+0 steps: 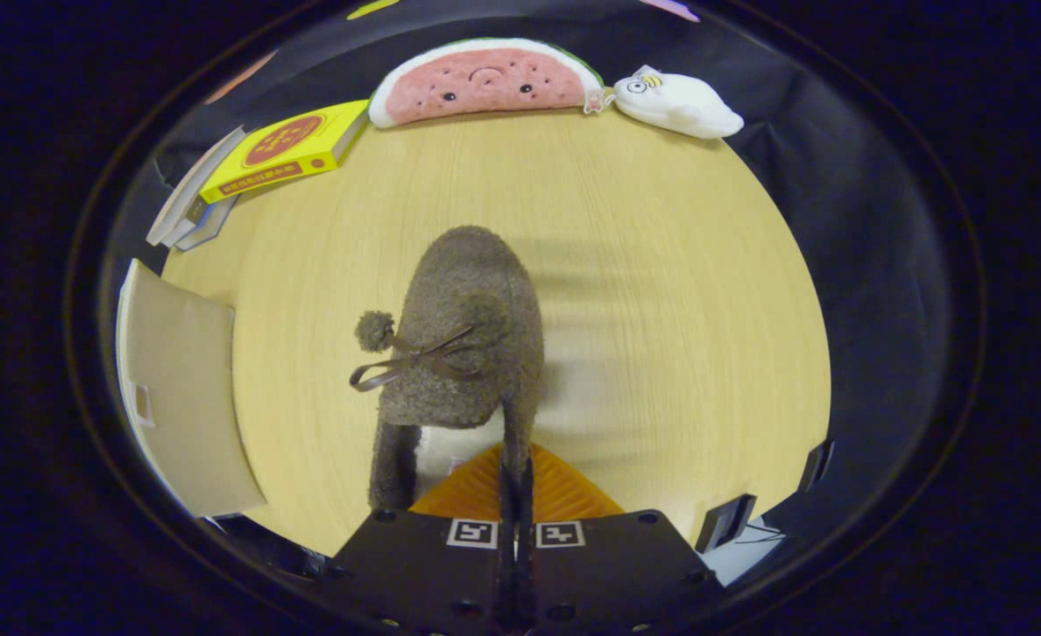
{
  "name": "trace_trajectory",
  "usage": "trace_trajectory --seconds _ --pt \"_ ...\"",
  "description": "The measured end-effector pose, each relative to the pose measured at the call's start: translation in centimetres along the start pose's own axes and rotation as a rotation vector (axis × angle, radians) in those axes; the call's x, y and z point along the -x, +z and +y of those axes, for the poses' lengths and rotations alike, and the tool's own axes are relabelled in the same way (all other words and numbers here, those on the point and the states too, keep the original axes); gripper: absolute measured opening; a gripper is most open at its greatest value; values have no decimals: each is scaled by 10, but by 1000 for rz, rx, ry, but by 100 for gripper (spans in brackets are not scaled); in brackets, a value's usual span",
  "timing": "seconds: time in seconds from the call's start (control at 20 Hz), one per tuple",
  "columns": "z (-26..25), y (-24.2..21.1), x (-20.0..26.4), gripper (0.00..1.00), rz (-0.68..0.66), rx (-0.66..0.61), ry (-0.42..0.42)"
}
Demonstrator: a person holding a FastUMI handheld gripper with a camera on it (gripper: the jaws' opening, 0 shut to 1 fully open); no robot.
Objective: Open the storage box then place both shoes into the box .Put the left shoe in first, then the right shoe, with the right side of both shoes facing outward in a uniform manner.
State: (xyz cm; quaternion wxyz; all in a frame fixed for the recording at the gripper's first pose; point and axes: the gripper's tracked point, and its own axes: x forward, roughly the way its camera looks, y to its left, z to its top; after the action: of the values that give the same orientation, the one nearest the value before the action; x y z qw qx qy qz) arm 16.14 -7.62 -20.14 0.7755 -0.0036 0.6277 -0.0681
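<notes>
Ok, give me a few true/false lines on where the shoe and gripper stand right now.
1. The gripper is shut on the shoe. True: both fingers pinch the edge of its opening.
2. The shoe is smooth leather with laces. False: it is fuzzy brown, with a ribbon bow and a pompom.
3. A watermelon plush lies at the table's far edge, beyond the shoe. True.
4. The yellow book lies next to the white plush. False: the watermelon plush is between them.
5. The shoe sits inside the box. False: the beige box stands apart from it.

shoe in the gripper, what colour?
Grey-brown fuzzy shoe, brown ribbon bow; gripper pinches its rim, gripper view.
</notes>
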Motion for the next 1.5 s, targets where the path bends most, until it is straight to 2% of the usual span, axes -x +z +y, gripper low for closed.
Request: trace_trajectory --seconds 0.5,0.7,0.9,1.35,1.5 --pt "55 -4 130 1 -135 -53 133" --pt "90 -18 179 1 -162 -14 190" --pt "130 -26 197 1 -157 14 193" --pt "255 -46 206 1 -133 22 315" --pt "282 -37 200 2 -204 2 310"
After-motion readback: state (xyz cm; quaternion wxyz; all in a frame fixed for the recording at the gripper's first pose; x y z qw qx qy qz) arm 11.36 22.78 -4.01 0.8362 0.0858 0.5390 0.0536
